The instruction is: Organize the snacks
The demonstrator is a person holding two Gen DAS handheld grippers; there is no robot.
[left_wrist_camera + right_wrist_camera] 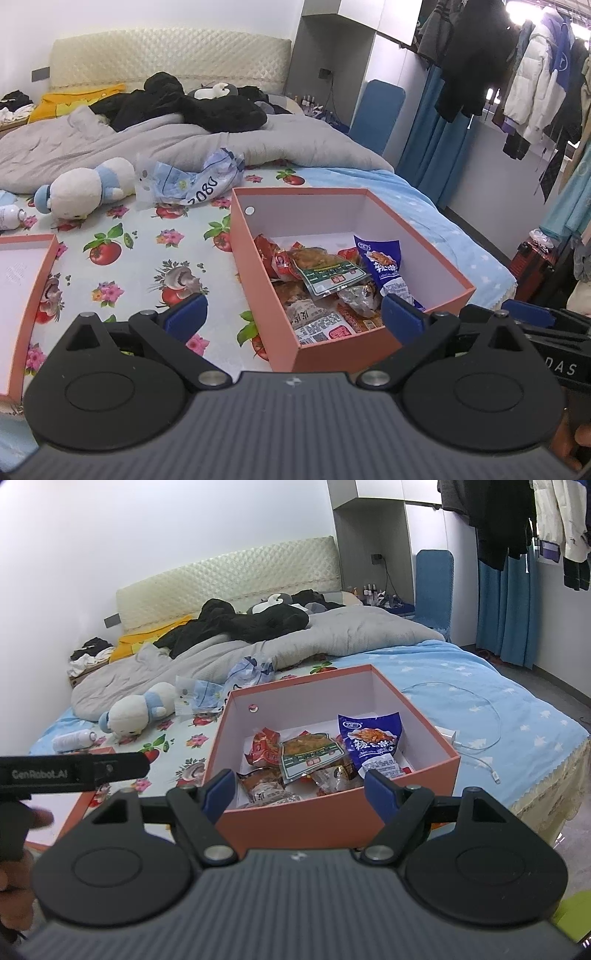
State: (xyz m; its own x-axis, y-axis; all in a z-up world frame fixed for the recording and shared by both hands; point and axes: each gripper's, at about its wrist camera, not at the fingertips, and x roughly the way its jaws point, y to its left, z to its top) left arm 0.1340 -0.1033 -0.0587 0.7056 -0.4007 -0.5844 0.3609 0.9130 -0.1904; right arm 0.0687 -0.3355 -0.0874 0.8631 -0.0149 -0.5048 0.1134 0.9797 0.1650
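An open orange box [258,266] [332,819] stands on the bed and holds several snack packets: a blue-purple one [384,269] [373,746], a green-labelled one [328,273] [310,757] and red ones [277,258] [264,751]. My left gripper [293,314] is open and empty, just in front of the box's near left corner. My right gripper [301,788] is open and empty, above the box's near wall. The left gripper's body [70,770] shows at the left of the right wrist view.
The box lid [22,295] lies at the left on the flowered sheet. A white plush toy [88,184] [136,709], a crumpled plastic bag [192,181] [229,686], a spray can [74,740], a grey quilt [184,140] and a charger cable [476,738] lie on the bed.
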